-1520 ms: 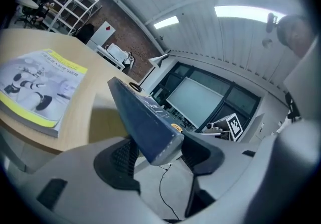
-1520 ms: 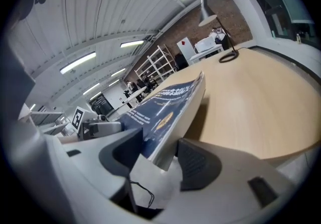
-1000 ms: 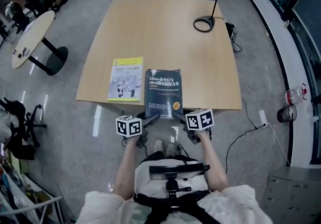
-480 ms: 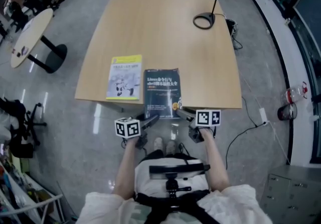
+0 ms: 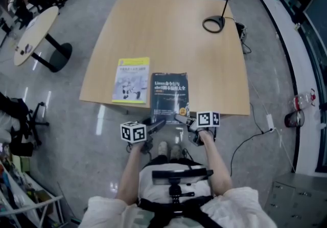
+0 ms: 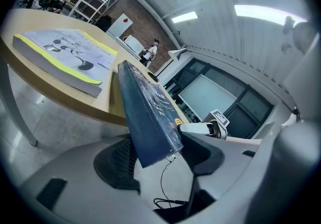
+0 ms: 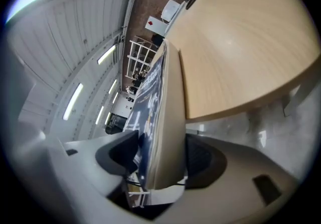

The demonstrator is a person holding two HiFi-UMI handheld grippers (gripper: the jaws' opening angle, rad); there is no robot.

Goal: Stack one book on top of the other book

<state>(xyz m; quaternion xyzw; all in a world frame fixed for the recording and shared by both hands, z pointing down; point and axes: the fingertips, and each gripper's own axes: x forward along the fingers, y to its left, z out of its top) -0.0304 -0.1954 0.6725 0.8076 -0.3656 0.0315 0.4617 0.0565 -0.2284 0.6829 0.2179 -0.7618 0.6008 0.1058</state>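
A dark blue book (image 5: 169, 91) lies on the wooden table (image 5: 168, 32), its near end hanging over the front edge. Beside it on the left lies a yellow book (image 5: 132, 80), flat on the table. My left gripper (image 5: 157, 122) is shut on the blue book's near left corner (image 6: 150, 117). My right gripper (image 5: 180, 117) reaches to the near right corner. Its jaws have just been opening and stand wide, with the book's page edge (image 7: 168, 132) between them and a gap on the cover side.
A black desk lamp (image 5: 214, 22) stands at the table's far right. A round side table (image 5: 33, 35) is off to the left, and a cable (image 5: 255, 137) runs over the floor at the right. The person's feet (image 5: 168, 149) are below the table's edge.
My right gripper has rolled, sunk slightly and spread its jaws around the blue book's corner. The left gripper has kept its hold and place.
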